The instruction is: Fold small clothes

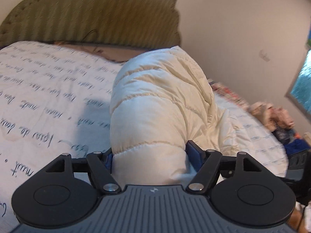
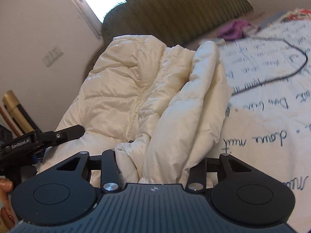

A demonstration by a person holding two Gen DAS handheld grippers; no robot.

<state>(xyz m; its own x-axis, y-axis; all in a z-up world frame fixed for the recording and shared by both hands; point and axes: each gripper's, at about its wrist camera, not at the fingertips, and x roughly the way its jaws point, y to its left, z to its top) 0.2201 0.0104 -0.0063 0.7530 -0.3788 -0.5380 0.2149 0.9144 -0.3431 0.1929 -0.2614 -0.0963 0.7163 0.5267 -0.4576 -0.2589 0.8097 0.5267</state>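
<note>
You have the cream jacket [image 1: 155,104] clenched in both the left gripper [image 1: 151,155] and right gripper [image 2: 155,159], mid-fold; next, carry it across the bed [image 1: 38,89]

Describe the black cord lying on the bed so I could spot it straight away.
Start at the olive ribbed headboard and come down onto the white bedspread printed with handwriting. Right of the cream puffer jacket lies a thin black cord bent in a loop. It is the only dark line there that is not printed script.
</note>
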